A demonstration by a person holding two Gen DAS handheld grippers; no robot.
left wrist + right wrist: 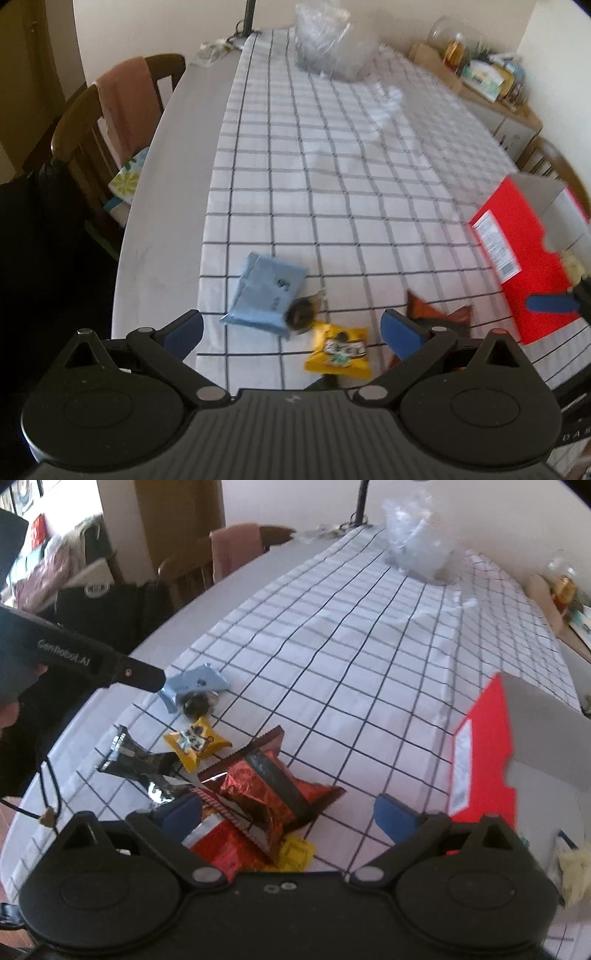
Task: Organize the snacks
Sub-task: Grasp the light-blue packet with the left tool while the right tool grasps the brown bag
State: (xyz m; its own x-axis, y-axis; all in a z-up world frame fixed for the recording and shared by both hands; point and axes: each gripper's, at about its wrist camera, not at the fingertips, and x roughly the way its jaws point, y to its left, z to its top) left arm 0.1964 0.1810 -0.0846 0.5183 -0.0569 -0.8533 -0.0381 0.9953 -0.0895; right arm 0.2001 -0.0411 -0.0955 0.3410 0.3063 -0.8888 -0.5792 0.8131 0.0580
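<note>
Snack packets lie loose near the front edge of the checked-cloth worktop (pixel 332 177): a pale blue packet (pixel 264 293), a yellow packet (pixel 340 350) and crinkled red foil bags (pixel 266 794). The red box (pixel 524 258) stands open at the right, likely their destination. Left tool (pixel 291 328) and right tool (pixel 288 812) both hover spread wide and empty above the pile, apparently choosing a packet.

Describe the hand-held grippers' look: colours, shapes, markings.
Both match: the left hand-held gripper and right hand-held gripper have black ribbed bodies, two round discs, black linkage arms with grey pivots, and blue finger pads. The left's side reads "Genrobot.AI" in the right wrist view.
</note>
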